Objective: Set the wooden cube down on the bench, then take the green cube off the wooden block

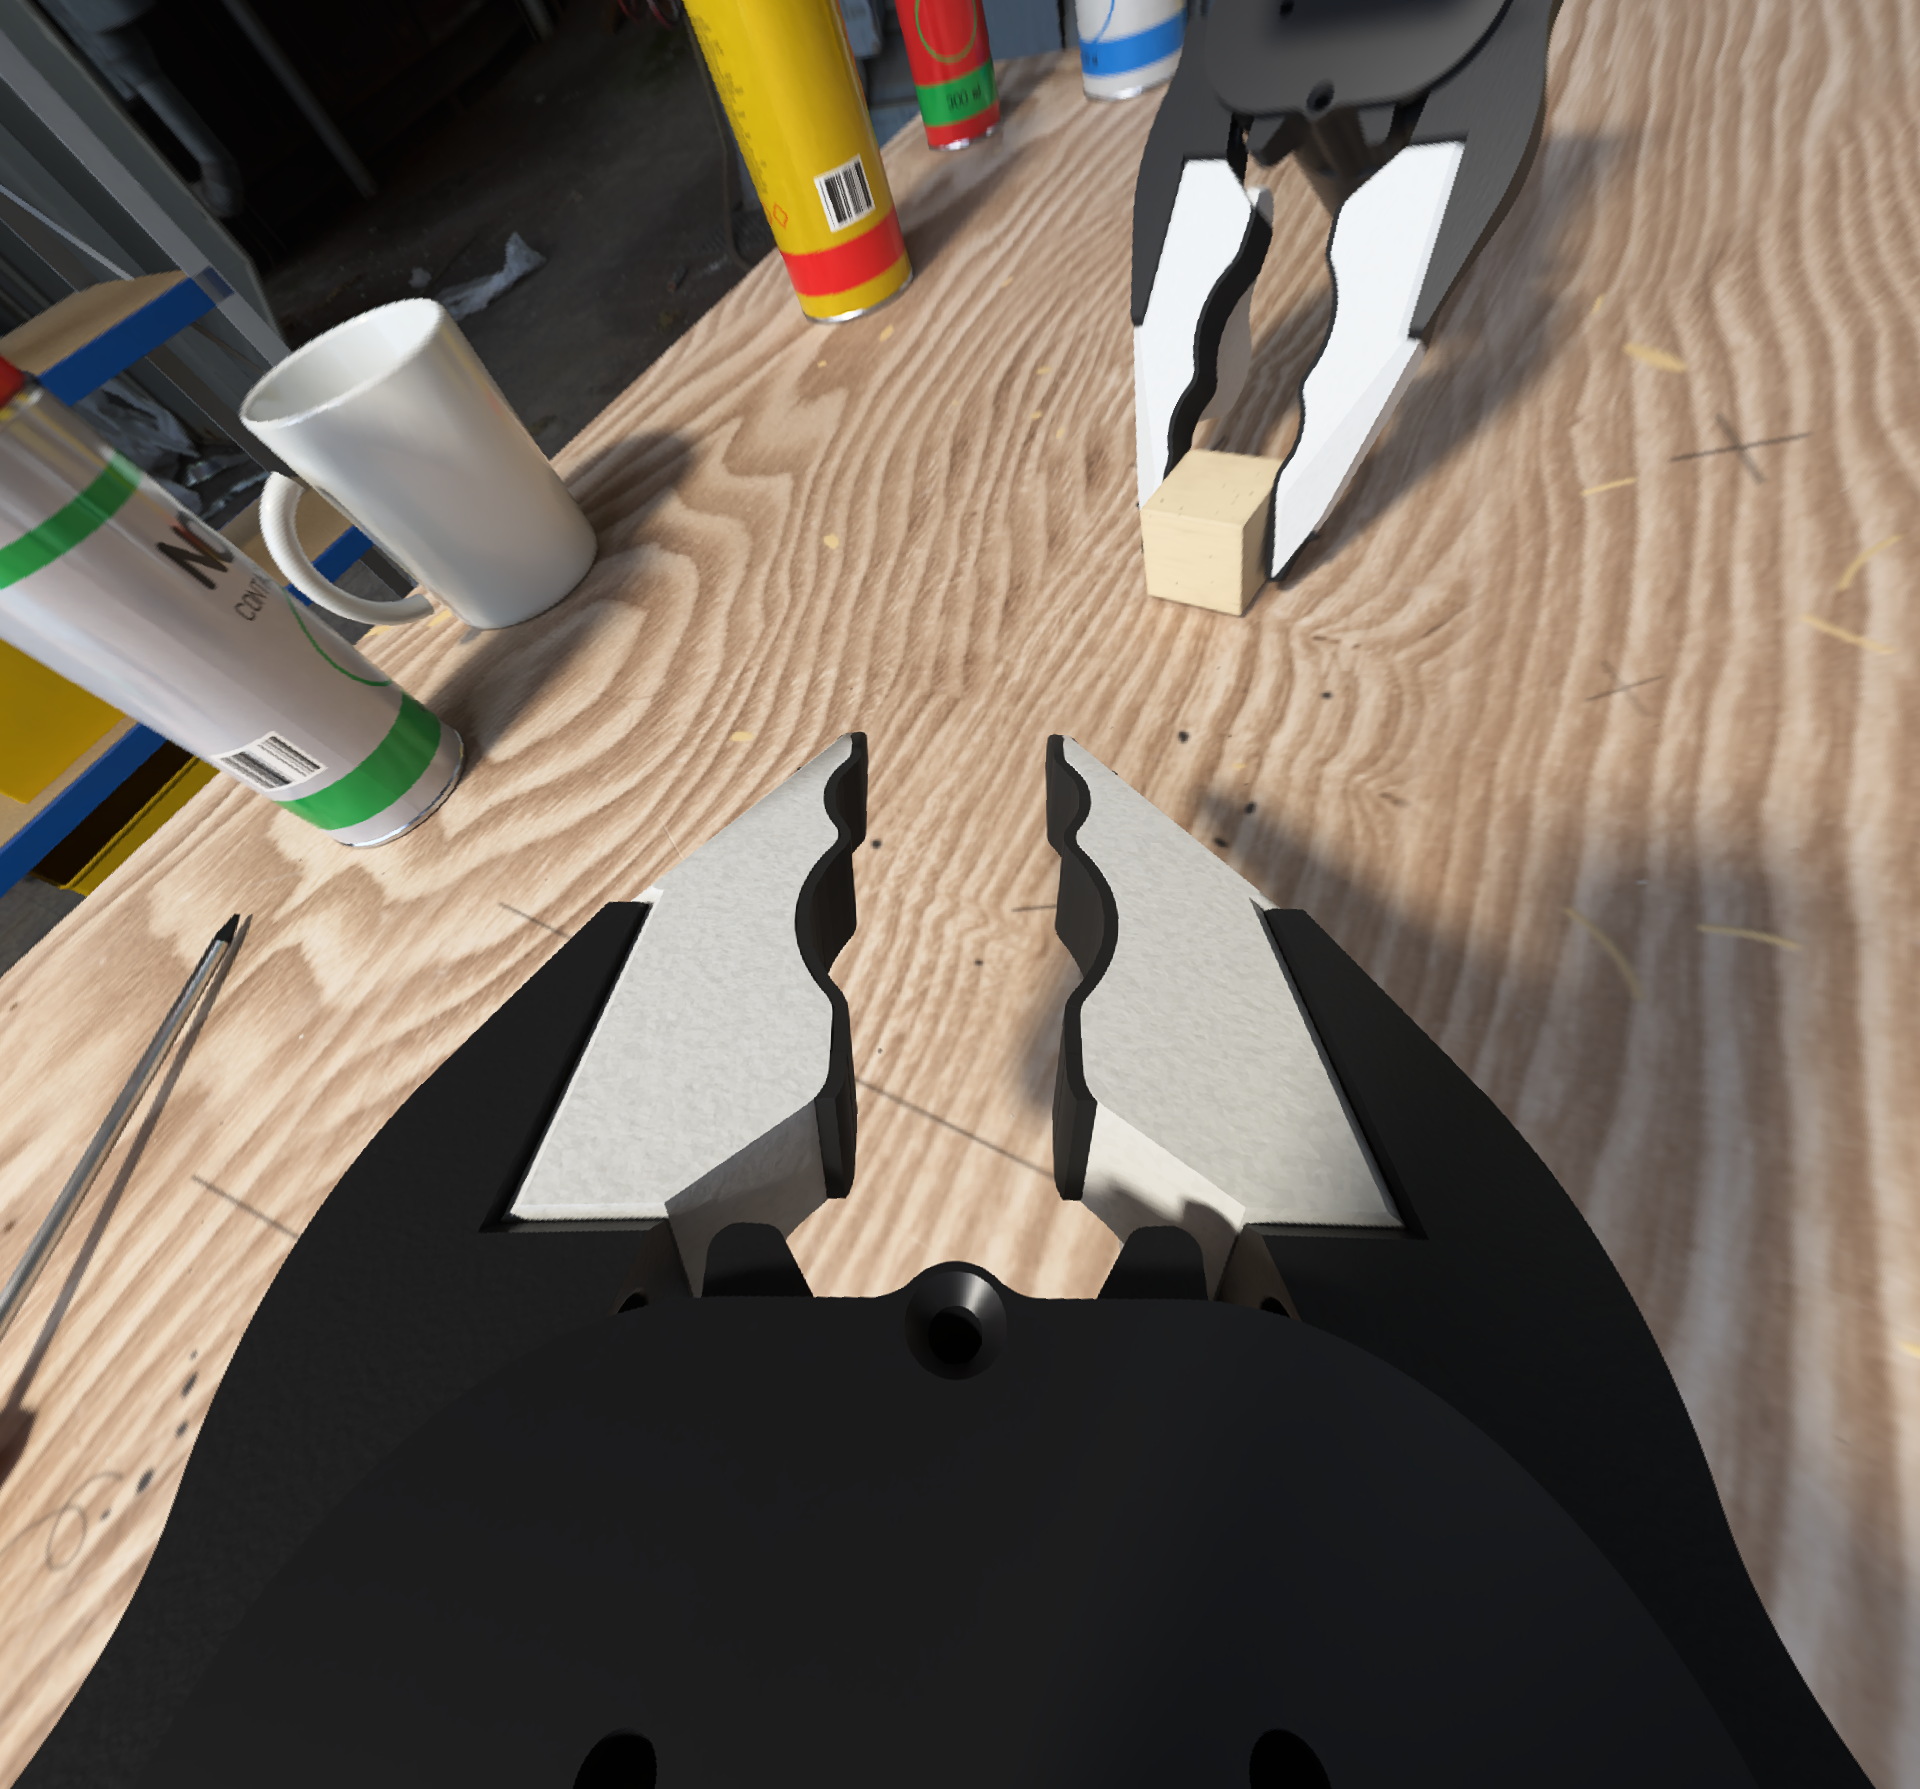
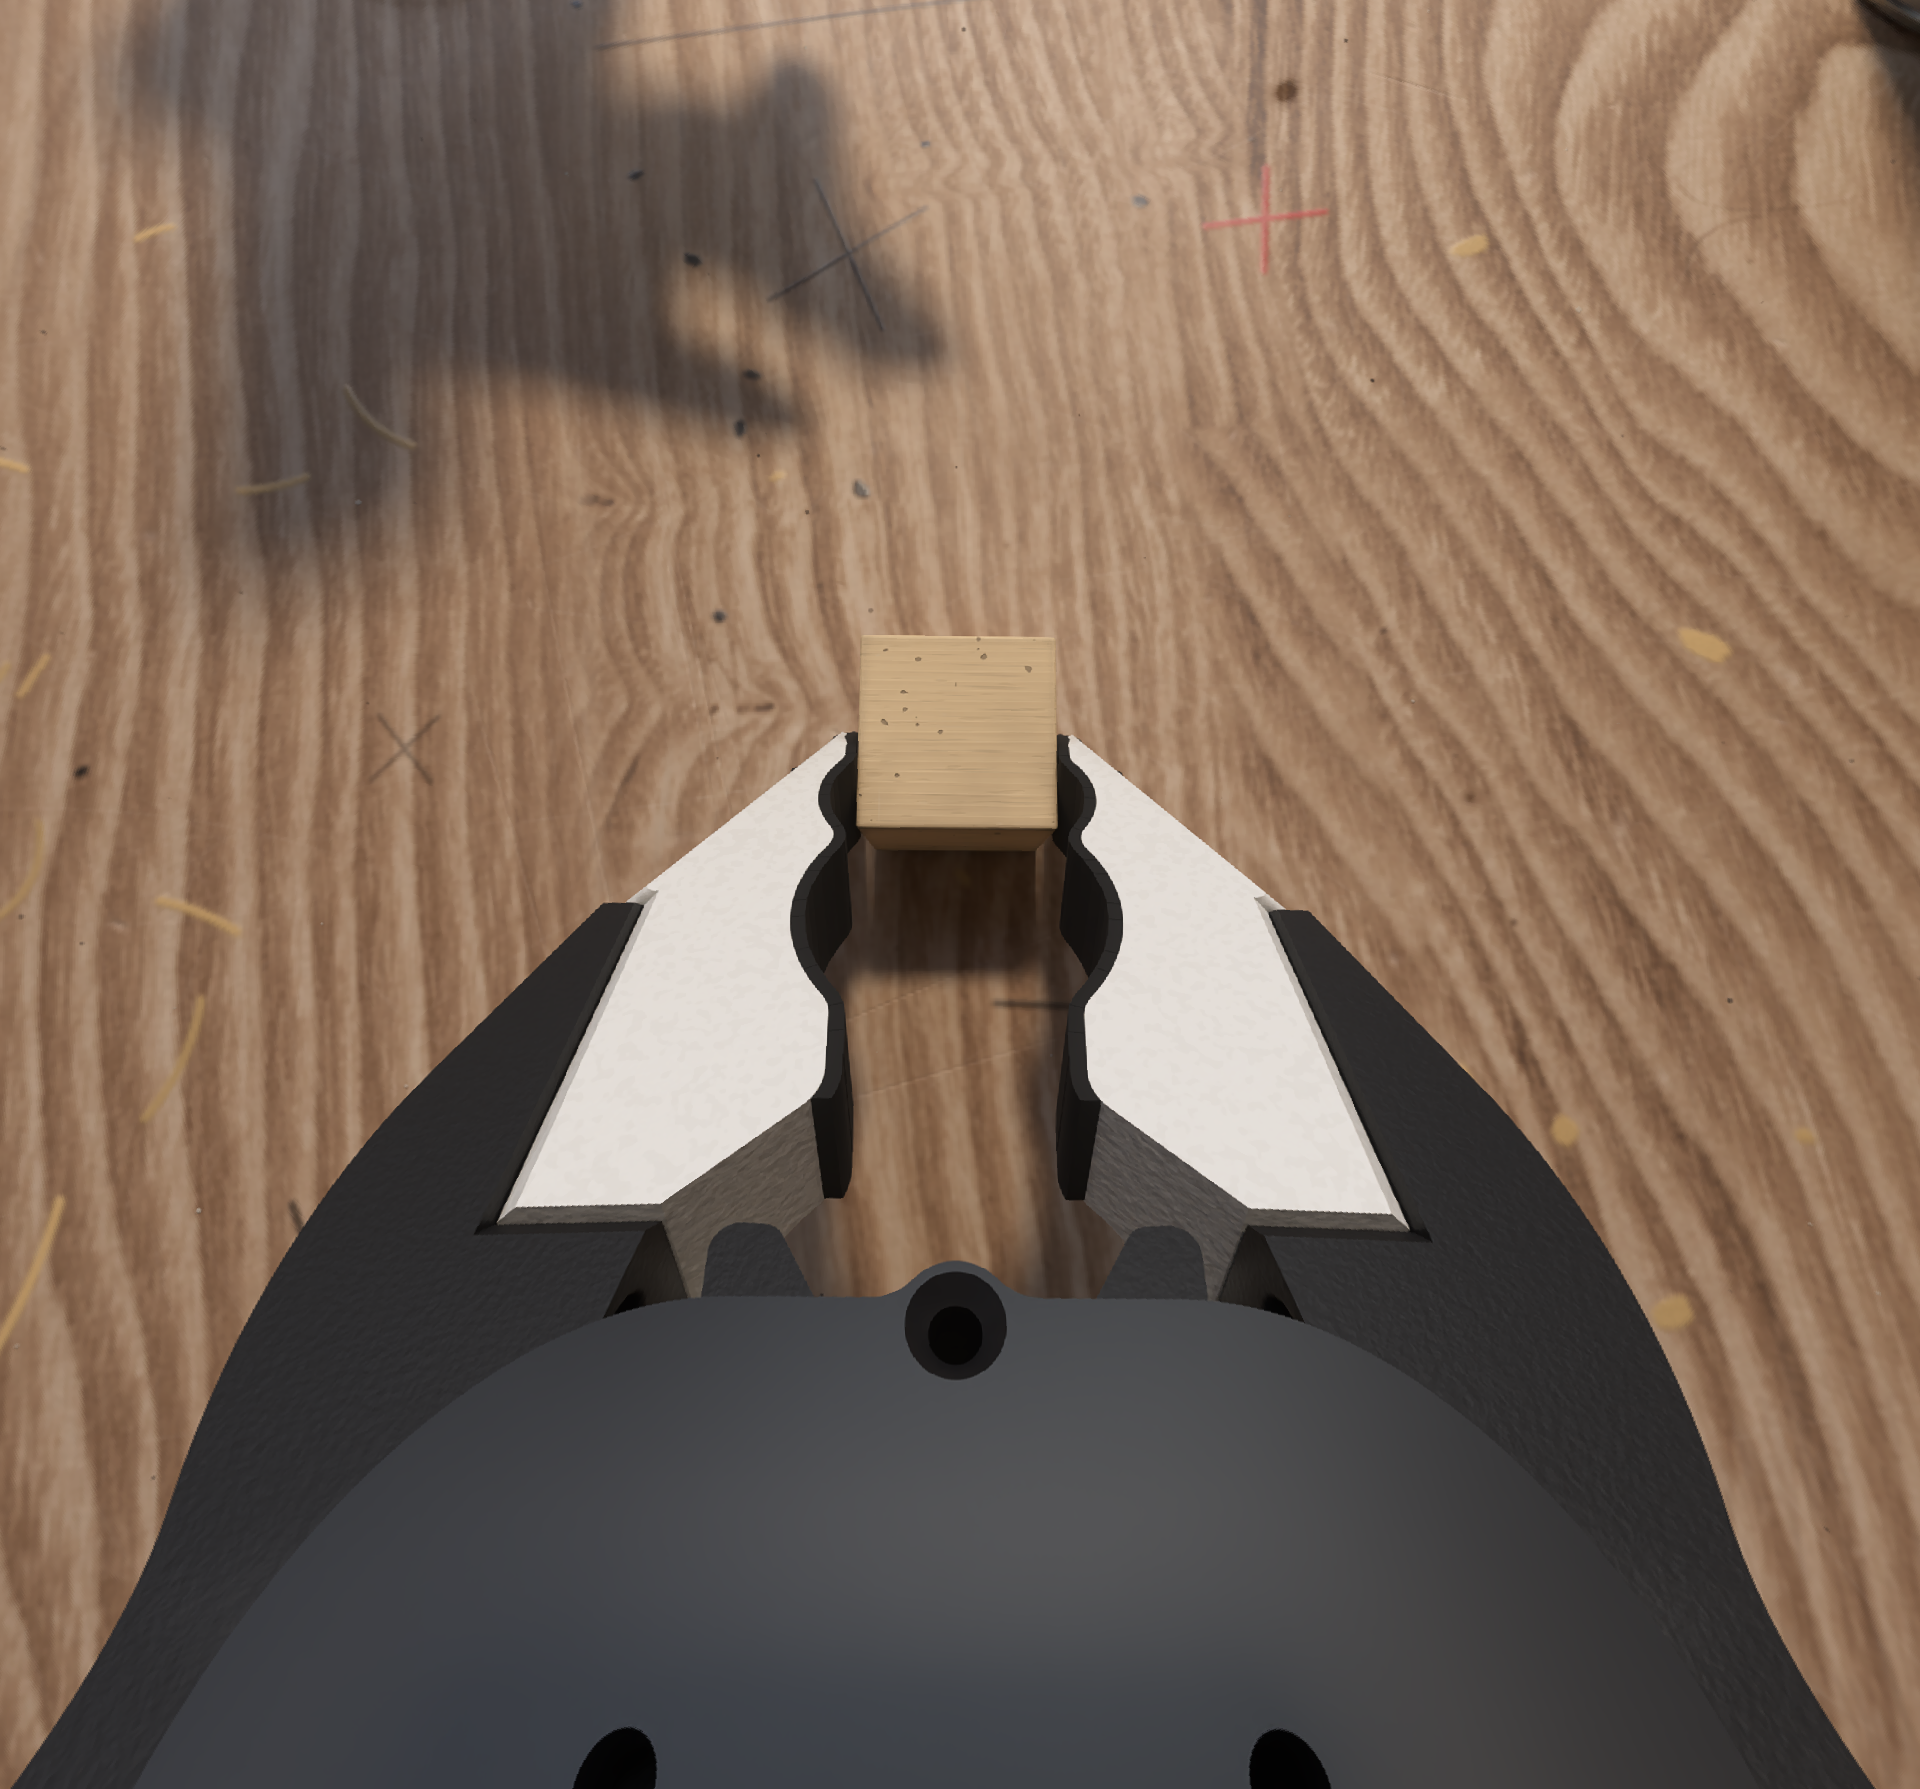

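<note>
Black-bodied left gripper (image 1: 956, 763) hovers with fingers parted and empty, free for the green cube, which is not in view. Beyond its tips, the right gripper (image 2: 956, 763) pinches the wooden cube (image 2: 956, 742) at the surface (image 2: 1455, 596).

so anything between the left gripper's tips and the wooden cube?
Nothing: in the left wrist view only bare bench lies between the left gripper and the wooden cube, which sits between the right gripper's fingers.
</note>
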`<action>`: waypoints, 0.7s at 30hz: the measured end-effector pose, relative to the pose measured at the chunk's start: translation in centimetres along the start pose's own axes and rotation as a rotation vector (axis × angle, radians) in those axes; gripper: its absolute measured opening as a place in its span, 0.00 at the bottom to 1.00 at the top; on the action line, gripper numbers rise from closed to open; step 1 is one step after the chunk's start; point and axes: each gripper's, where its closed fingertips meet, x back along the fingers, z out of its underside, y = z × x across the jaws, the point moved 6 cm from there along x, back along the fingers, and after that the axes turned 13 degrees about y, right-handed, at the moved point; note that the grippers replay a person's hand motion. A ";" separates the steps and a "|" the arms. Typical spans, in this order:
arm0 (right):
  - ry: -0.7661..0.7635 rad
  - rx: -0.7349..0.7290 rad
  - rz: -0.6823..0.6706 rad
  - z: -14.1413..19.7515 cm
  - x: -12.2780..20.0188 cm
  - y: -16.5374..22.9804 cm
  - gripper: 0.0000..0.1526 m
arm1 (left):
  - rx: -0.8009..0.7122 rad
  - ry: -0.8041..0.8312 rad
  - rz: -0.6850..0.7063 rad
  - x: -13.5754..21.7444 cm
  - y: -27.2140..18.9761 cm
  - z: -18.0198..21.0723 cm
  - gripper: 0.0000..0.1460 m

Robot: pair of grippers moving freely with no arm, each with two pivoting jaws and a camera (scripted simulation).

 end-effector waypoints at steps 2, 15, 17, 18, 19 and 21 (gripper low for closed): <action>0.009 0.009 0.021 0.0 0.1 0.1 0.24 | 0.030 -0.034 0.010 1.3 -0.3 -0.1 0.22; 0.080 0.006 0.144 -0.3 0.5 0.3 0.28 | 0.352 0.015 -0.377 21.3 -1.9 5.7 0.32; 0.080 0.001 0.138 -0.3 0.5 0.3 0.28 | 0.430 0.119 -0.519 26.0 -0.2 7.1 0.31; 0.080 0.000 0.137 -0.3 0.5 0.3 0.28 | 0.471 0.177 -0.576 28.1 0.6 8.0 0.31; 0.082 0.000 0.137 -0.3 0.5 0.3 0.28 | 0.517 0.238 -0.614 30.1 1.6 8.9 0.31; 0.087 0.003 0.141 -0.3 0.5 0.4 0.27 | 0.586 0.333 -0.643 32.8 3.4 11.1 0.31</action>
